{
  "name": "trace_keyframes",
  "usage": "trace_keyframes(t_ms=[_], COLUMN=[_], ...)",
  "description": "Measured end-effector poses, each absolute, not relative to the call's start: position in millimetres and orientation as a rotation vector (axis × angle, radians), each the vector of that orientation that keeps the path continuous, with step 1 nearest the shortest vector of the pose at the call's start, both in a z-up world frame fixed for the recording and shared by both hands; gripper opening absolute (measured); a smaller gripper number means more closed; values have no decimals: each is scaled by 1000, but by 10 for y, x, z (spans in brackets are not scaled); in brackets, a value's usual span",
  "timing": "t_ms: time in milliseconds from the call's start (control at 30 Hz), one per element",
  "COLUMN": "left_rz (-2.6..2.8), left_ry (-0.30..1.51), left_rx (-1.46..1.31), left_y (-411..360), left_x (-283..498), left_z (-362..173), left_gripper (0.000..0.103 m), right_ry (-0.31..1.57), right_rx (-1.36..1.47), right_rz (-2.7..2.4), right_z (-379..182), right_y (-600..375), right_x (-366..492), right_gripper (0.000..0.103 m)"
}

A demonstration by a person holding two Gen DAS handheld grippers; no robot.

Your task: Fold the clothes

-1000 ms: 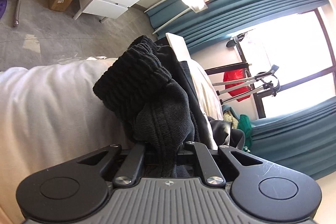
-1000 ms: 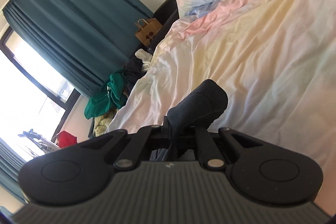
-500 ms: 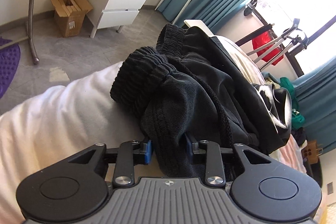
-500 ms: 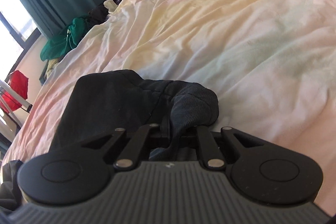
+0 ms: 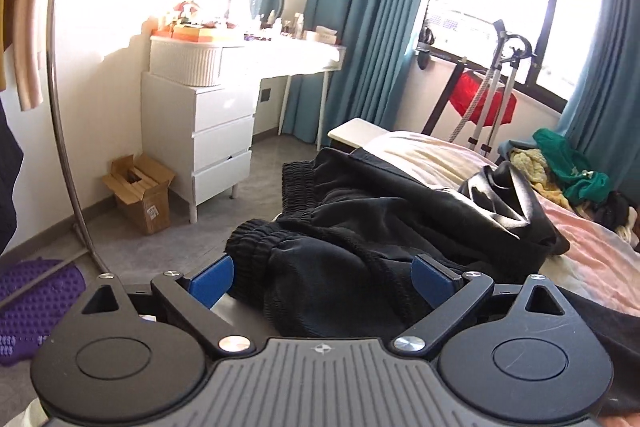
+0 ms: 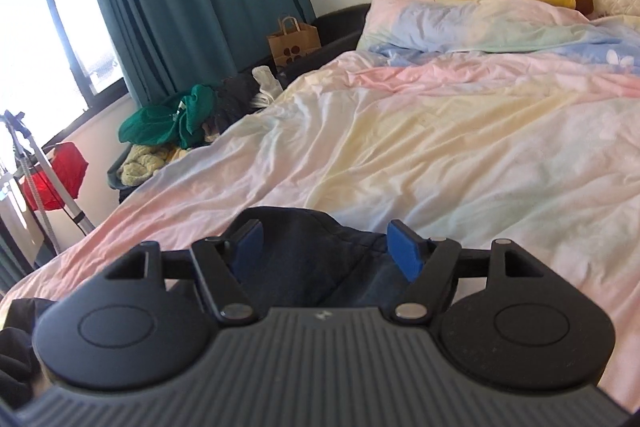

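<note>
A black garment with ribbed elastic cuffs (image 5: 360, 227) lies bunched on the bed in the left wrist view. My left gripper (image 5: 322, 277) is open, its blue pads (image 5: 210, 277) standing wide on either side of a cuff and the fabric lying loose between them. In the right wrist view another part of the dark garment (image 6: 316, 247) lies flat on the pastel duvet (image 6: 460, 155). My right gripper (image 6: 326, 247) is open just above it, blue pads (image 6: 404, 251) apart, holding nothing.
A white dresser (image 5: 200, 131) and cardboard box (image 5: 140, 193) stand on the grey floor left of the bed. A metal rack pole (image 5: 64, 107) rises at left. A pile of green and yellow clothes (image 6: 168, 131) lies beside the bed. Pillows (image 6: 480, 23) are at the headboard.
Both grippers have opened and let go of the black garment, which now lies on the bed. Both views have tilted up toward level.
</note>
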State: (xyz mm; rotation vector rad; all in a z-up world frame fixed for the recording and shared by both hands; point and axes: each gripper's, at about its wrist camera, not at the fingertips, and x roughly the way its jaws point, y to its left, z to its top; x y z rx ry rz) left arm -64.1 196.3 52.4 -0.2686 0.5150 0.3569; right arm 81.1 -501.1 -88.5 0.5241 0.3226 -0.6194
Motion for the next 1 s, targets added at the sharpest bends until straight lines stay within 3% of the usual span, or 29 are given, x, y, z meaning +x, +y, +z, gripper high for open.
trace_keyframes(t_ms=[467,700,1000], left_rz=[156,141,111], left_ry=[523,592,556], left_rx=[-95,-114,-229], left_y=[739,780,802], left_x=[266,448,413], left_z=[179,-213,-173], left_gripper=[99,99,100], right_ry=[259,256,437], right_rx=[424,368,437], right_rz=[-260,-98,108], right_z=[-633,-642,-885], right_y=[-4392,-4094,-3423], right_x=[901,1011,1545], right_gripper=[71,71,71])
